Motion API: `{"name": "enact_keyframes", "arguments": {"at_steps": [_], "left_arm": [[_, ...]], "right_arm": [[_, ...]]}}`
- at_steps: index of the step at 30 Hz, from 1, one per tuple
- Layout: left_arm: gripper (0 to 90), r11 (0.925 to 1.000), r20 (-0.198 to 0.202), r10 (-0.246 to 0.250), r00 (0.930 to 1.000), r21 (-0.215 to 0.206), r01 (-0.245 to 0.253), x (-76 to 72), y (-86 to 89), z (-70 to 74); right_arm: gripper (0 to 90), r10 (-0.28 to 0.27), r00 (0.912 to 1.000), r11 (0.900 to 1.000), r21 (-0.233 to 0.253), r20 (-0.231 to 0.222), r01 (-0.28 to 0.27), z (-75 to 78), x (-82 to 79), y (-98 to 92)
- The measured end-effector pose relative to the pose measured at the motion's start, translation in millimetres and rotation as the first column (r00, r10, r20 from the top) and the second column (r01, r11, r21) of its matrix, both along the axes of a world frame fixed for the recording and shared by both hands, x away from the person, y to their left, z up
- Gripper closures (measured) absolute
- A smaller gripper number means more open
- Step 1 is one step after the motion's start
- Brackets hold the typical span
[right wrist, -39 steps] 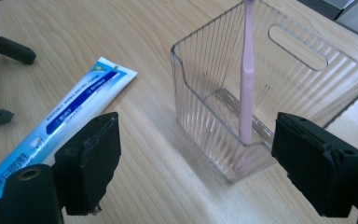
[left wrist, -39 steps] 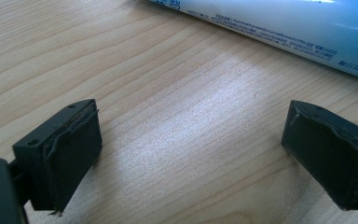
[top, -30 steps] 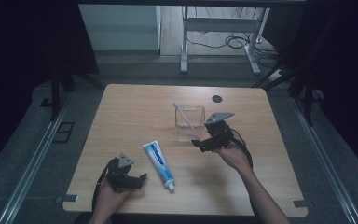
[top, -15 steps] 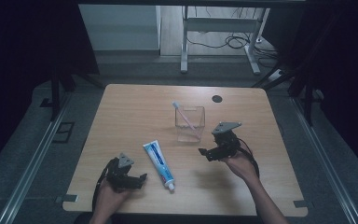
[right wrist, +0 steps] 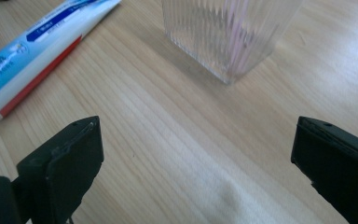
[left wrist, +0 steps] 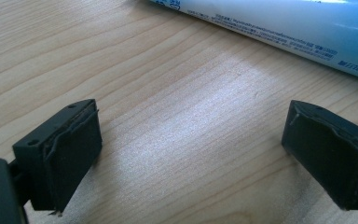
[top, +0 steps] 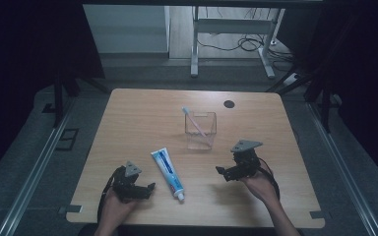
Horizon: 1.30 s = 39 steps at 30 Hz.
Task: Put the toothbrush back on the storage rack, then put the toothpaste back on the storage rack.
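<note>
A clear ribbed cup [top: 200, 130] stands mid-table with a pink toothbrush [top: 193, 120] leaning inside it. A white and blue toothpaste tube [top: 167, 173] lies flat in front of the cup, cap toward the near edge. My left gripper [top: 149, 189] rests low at the near left, just left of the tube [left wrist: 279, 28], open and holding nothing. My right gripper [top: 220, 173] hovers at the near right, open and holding nothing, its jaws pointing toward the cup [right wrist: 226, 32] and tube [right wrist: 37, 51].
The wooden table [top: 128, 123] has a small black round disc [top: 229, 104] at its far right. Beyond the far edge are a desk frame [top: 229, 29] and cables on the floor. Rails run along both sides of the table.
My right gripper has pulled back from the cup toward the near right edge and lowered. The left gripper, tube and cup have stayed where they were.
</note>
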State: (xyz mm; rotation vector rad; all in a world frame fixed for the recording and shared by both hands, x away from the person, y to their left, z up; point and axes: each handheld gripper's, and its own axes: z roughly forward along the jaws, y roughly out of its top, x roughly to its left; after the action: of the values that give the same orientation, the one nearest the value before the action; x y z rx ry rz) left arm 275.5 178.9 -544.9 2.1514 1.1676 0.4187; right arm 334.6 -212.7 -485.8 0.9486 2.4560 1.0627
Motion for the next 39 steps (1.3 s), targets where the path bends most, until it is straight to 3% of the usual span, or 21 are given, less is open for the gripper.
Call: {"name": "enact_keyframes", "arguments": {"at_steps": [30,39], "left_arm": [[4.6,1.0000,0.002,0.004,1.0000,-0.006,-0.004,-0.1,-0.5,-0.3],[5.1,1.0000,0.005,0.005,1.0000,-0.007,-0.004,-0.2,0.1,-0.3]], "right_arm": [[2.1,-0.062,0.9965,0.998,-0.030,-0.056,0.061,-54.9,-28.1,-40.2],[1.5,-0.065,0.9971,0.998,-0.019,-0.039,0.064,-57.6,-29.0,-41.5]]}}
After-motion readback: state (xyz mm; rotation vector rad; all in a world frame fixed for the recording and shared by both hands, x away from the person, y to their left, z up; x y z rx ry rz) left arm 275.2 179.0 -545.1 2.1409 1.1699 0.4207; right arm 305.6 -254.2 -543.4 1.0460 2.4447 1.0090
